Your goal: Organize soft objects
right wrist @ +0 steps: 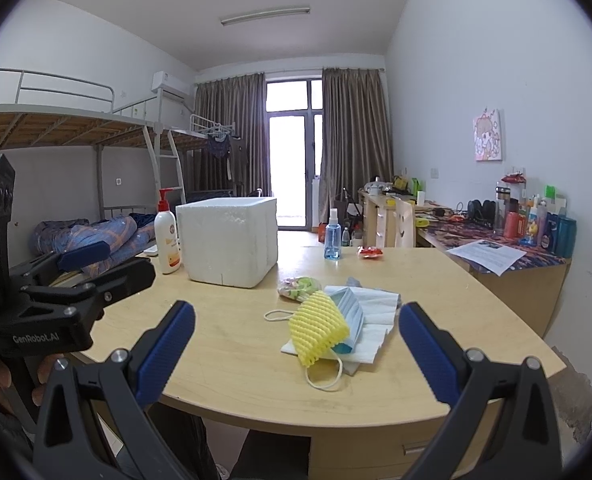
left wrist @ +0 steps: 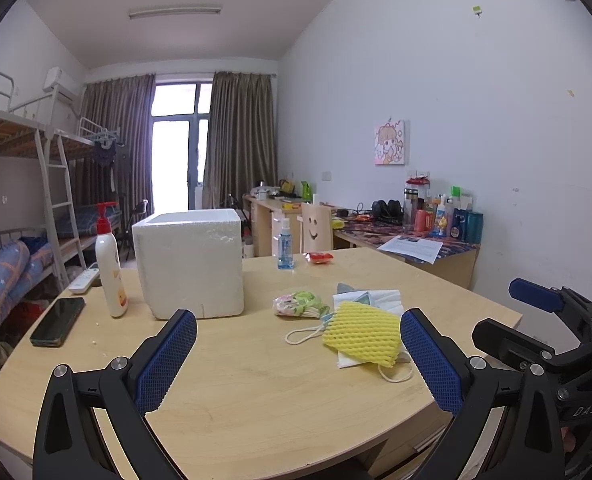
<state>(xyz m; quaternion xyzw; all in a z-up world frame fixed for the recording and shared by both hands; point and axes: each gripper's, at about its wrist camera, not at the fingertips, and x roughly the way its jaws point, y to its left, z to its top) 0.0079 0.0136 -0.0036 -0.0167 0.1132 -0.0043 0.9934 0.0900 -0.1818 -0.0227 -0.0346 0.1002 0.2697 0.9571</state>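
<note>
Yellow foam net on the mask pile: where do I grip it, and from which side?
Take the yellow foam net by its raised near-left edge, coming from above with the right gripper, which is open and closest. The net lies draped over the blue face mask and tissue, so a shallow pinch across its narrow width probably lifts it alone, clear of the ear loops.

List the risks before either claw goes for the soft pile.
1. The foam net lies on the mask and tissue; one pinch may drag all three.
2. A mask loop trails loose and could snag.
3. The spray bottle stands near the box; a carry could tip it.
</note>
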